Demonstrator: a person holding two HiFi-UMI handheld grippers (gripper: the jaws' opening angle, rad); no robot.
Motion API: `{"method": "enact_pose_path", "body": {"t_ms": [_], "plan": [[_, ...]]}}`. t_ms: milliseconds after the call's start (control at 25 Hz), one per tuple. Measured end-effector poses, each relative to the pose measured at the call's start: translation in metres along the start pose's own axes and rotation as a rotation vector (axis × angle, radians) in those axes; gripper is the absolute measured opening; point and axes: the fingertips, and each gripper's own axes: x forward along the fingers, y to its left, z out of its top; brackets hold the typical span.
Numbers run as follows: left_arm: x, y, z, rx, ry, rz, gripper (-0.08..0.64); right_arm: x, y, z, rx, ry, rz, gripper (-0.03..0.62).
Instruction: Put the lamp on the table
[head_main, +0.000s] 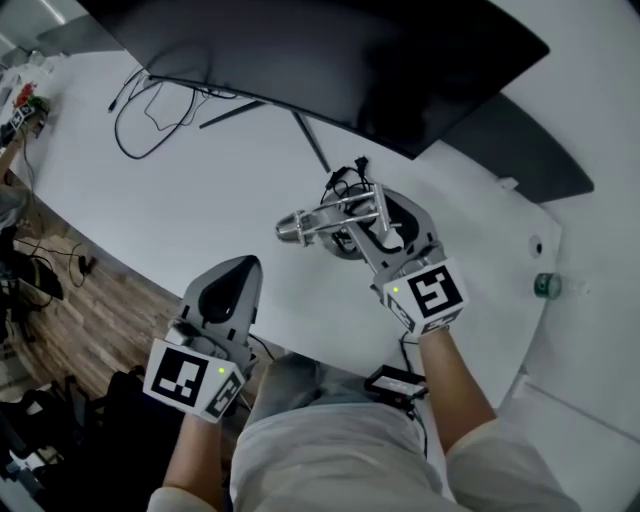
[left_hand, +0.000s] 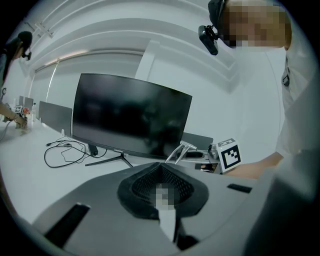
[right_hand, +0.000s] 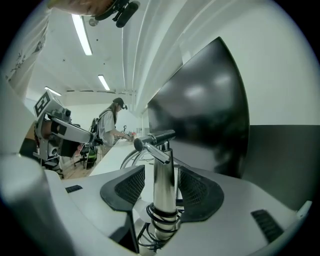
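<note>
The chrome lamp (head_main: 330, 215) stands on the white table (head_main: 190, 210) in front of the monitor, its head pointing left and a black cord coiled at its foot (right_hand: 161, 216). My right gripper (head_main: 374, 222) is around the lamp's upright pole (right_hand: 163, 165). Its jaws are open, and both mesh pads (right_hand: 131, 186) stand off the pole with a gap on each side. My left gripper (head_main: 236, 270) hovers over the table's near edge, left of the lamp, shut with nothing in it. From the left gripper view the lamp (left_hand: 181, 152) appears beyond the closed pads (left_hand: 162, 186).
A large dark monitor (head_main: 330, 50) on a thin stand rises behind the lamp. A looped black cable (head_main: 150, 115) lies at the table's far left. A green-capped object (head_main: 545, 285) sits at the right, and a black adapter (head_main: 397, 382) hangs below the edge. Another person (right_hand: 109, 125) stands far off.
</note>
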Motion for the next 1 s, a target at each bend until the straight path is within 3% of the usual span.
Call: {"method": "enact_pose_path", "body": {"t_ms": [640,720,880,1000], "plan": [[-0.010,-0.017,0.018,0.026,-0.024,-0.014,0.003,-0.046,0.002,0.006,0.001,0.031,-0.001,0.206],[-0.011,-0.020,0.021,0.029,-0.028,-0.017,0.003,-0.053,0.004,0.008,0.000,0.038,0.004,0.184],[-0.013,-0.028,0.026,0.013,-0.040,-0.034,0.003,-0.069,0.010,0.015,0.001,0.049,0.016,0.080],[-0.016,-0.033,0.029,0.007,-0.046,-0.039,0.003,-0.078,0.016,0.022,-0.014,0.049,0.027,0.057]]}}
